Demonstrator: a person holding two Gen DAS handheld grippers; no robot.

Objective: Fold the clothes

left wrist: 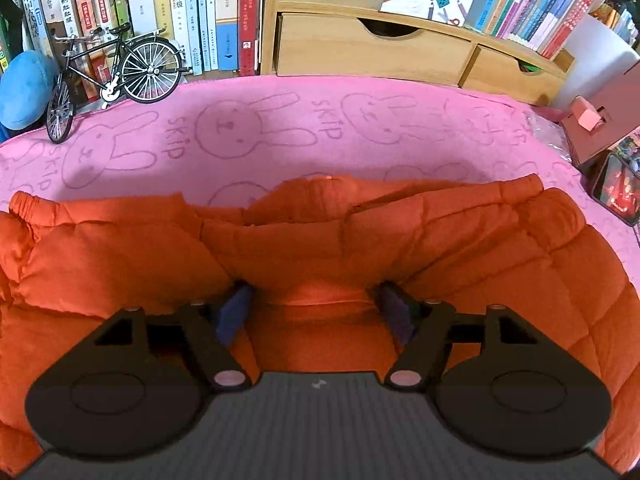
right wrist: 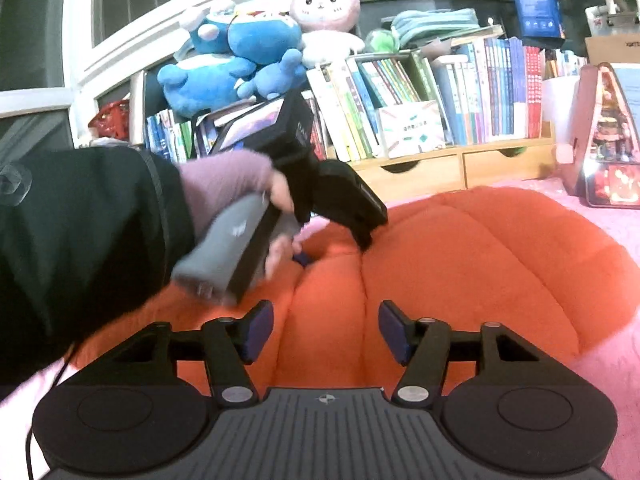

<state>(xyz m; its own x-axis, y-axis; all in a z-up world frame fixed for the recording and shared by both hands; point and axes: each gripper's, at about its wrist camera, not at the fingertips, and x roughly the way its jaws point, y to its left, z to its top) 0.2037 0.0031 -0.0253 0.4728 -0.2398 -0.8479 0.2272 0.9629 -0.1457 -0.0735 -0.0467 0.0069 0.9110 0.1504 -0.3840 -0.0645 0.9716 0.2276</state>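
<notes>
Left wrist: left gripper [left wrist: 316, 304] spread wide, pads pressed into puffy orange quilted jacket [left wrist: 460, 248], frame centre. Right gripper [right wrist: 326, 330] likewise apart, lower centre.

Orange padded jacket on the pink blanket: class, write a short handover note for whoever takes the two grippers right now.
Left gripper: open, fingers pushed into the orange jacket, a bulge of fabric between them, not pinched.
Right gripper: open, above the jacket, holding nothing.
Jacket: lies puffy on the pink blanket in front of the bookshelf; one elastic cuff shows at the left in the left wrist view.
Done: no neat fold visible.
Left: grip, fold, flatten.
</notes>
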